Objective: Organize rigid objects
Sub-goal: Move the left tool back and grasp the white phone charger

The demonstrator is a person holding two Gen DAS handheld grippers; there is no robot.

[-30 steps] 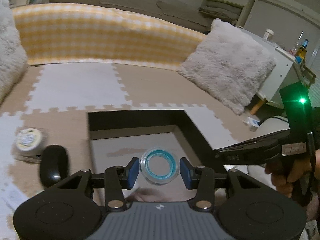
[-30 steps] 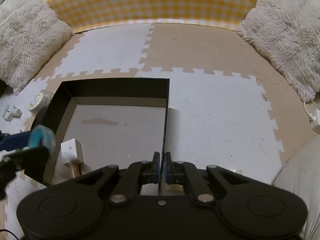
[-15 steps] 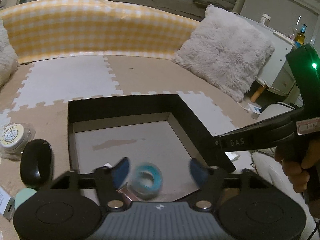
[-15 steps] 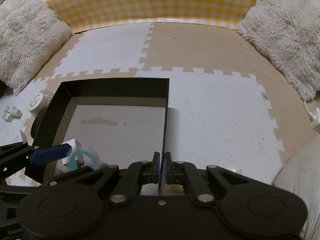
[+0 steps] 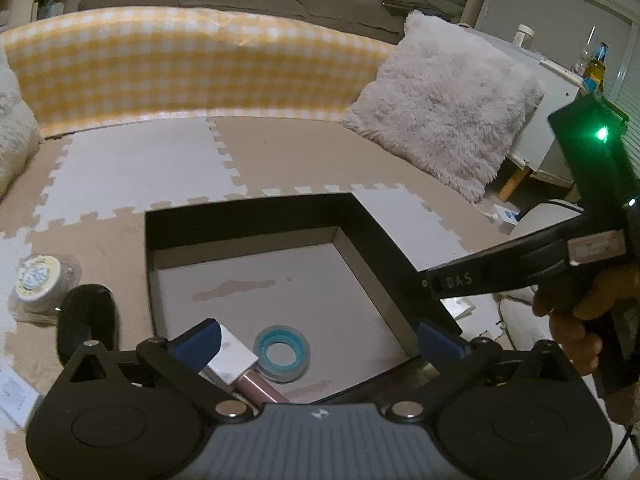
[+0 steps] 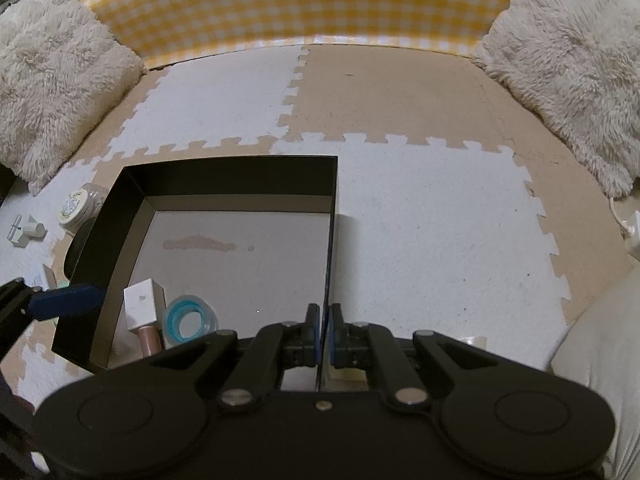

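A black open box point(image 5: 256, 216) point(image 6: 236, 170) sits on the foam mat. Inside it, near the front, lies a blue-and-clear tape roll point(image 5: 282, 354) point(image 6: 189, 321) beside a white-capped pink bottle point(image 5: 234, 362) point(image 6: 144, 310). My left gripper point(image 5: 320, 340) is wide open and empty, just above the box's near edge. One of its blue fingers point(image 6: 66, 300) shows in the right wrist view. My right gripper point(image 6: 324, 326) is shut on the box's right wall, pinching its thin edge.
Left of the box lie a black oval object point(image 5: 86, 316), a round tin in clear wrap point(image 5: 38, 280) point(image 6: 76, 208), a small white part point(image 6: 26, 230) and a paper slip point(image 5: 12, 392). Fluffy pillows point(image 5: 444, 136) point(image 6: 48, 92) and a yellow checked cushion point(image 5: 180, 68) border the mat.
My left gripper opened and let go of the tape roll, which dropped into the box beside the bottle. The right gripper has kept its hold on the box wall.
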